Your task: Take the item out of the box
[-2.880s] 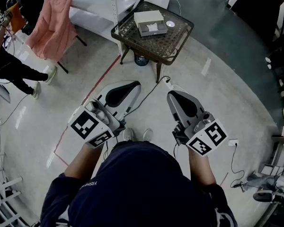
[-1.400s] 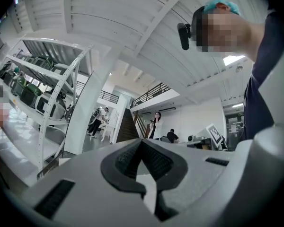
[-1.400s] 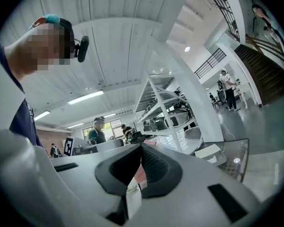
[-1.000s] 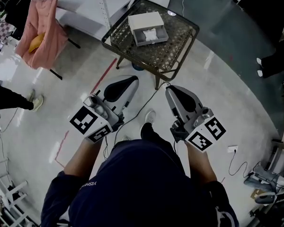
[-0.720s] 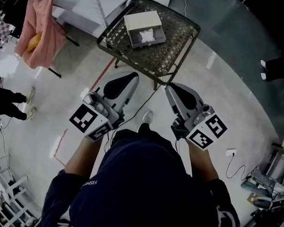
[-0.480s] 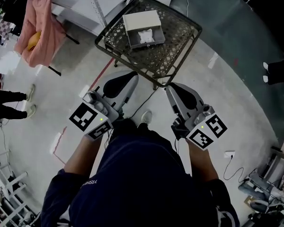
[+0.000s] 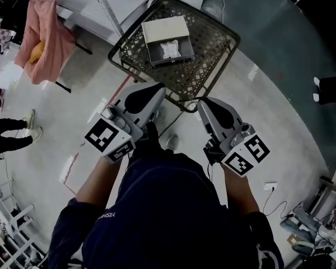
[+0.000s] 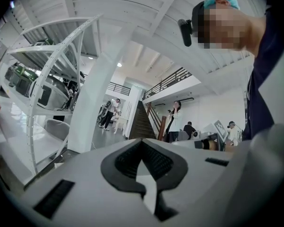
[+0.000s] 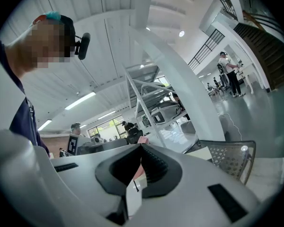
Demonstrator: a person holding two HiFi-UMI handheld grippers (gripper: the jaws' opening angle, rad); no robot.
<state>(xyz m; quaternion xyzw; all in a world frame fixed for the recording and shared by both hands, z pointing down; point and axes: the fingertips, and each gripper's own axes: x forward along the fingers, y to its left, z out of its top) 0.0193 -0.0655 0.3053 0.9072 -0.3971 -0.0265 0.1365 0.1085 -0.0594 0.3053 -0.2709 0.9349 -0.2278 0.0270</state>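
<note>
Left gripper (image 7: 155, 89) and right gripper (image 7: 206, 106) are both clenched on nothing at the near edge of the table (image 7: 213, 43), evidently because reaching has not yet begun: the white item (image 7: 171, 50) lies in the open box (image 7: 157, 29) ahead of their tips.

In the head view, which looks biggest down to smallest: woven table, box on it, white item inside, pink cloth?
1. woven table
2. pink cloth
3. box
4. white item
Cloth and box look close in size and sit at different distances, so that pair is unsure.

surface: wicker table (image 7: 211, 45) | on it: open box (image 7: 164, 27)
</note>
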